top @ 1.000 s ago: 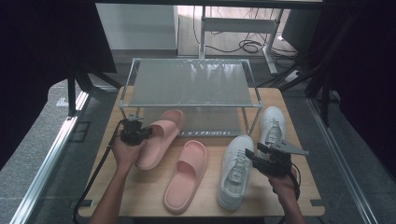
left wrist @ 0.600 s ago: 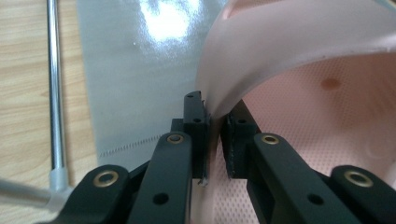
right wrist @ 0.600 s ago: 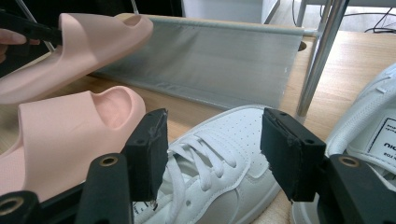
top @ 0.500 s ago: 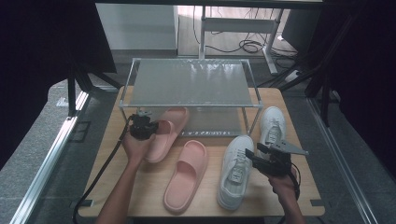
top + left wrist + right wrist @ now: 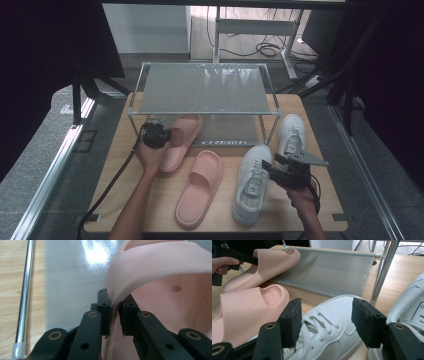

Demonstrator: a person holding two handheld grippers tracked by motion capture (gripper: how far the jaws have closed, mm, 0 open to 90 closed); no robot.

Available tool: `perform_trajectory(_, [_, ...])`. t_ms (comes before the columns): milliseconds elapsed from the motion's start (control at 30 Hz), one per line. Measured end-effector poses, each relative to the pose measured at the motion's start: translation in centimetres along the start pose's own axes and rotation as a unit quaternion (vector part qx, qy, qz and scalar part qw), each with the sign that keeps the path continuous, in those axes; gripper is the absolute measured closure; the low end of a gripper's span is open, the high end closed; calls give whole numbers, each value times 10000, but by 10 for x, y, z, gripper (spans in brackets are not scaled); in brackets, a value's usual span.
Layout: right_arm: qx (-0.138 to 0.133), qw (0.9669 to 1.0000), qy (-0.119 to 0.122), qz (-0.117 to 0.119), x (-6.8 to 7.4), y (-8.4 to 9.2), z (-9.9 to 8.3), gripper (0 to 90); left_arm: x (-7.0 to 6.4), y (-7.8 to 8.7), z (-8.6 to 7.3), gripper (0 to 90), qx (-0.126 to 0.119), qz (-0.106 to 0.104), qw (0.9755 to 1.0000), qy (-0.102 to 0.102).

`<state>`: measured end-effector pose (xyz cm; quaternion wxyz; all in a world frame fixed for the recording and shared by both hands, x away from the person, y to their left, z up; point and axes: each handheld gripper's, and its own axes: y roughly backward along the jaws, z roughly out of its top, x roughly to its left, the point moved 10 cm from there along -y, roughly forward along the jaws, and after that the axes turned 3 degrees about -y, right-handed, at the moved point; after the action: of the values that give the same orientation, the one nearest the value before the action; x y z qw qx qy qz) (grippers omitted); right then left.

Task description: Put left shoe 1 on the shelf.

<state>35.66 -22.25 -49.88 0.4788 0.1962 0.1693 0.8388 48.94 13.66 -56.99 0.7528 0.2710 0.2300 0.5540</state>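
Observation:
My left gripper (image 5: 159,136) (image 5: 115,302) holds the near side of the strap of a pink slipper (image 5: 182,135) (image 5: 160,270) (image 5: 267,262), one pad outside it and one inside. Its jaws have just been opening, with the strap wall still between the pads. The slipper lies tilted, its toe on the rack's lower shelf (image 5: 70,285) (image 5: 329,267). A second pink slipper (image 5: 200,185) (image 5: 244,312) lies flat on the table. My right gripper (image 5: 267,170) (image 5: 325,317) stands open, hovering over the laces of a white sneaker (image 5: 252,190) (image 5: 329,340) without touching it.
A two-level metal rack (image 5: 200,90) stands at the back of the wooden table (image 5: 125,200). A second white sneaker (image 5: 291,132) (image 5: 409,305) lies by the rack's right front leg (image 5: 384,267). Cables trail from both grippers toward the near edge.
My left hand has carried the pink slipper right and toward the rack, so its toe now lies on the lower shelf. The right hand has kept still.

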Motion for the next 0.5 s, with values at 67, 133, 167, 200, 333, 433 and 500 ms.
perform_trajectory(67, [-1,10000,-4,-1,0,0,0,419,0,-2,0,807,-14,-1,10000,29])
perform_trajectory(133, [2,10000,-3,-3,0,0,0,419,0,-4,0,806,-10,7,10000,79])
perform_trajectory(167, [4,10000,3,-1,0,0,0,419,0,-5,0,805,-2,4,10000,78])
perform_trajectory(200, [4,10000,6,-1,0,0,0,419,0,-7,-1,804,-3,-2,10000,93])
perform_trajectory(333, [4,10000,8,-1,0,0,0,419,0,-10,-1,800,-34,7,10000,83])
perform_trajectory(433, [5,10000,11,-5,0,0,0,419,0,-12,1,799,-88,55,9999,105])
perform_trajectory(500, [9,10000,9,0,0,0,-1,419,0,-12,2,799,-93,47,9999,96])
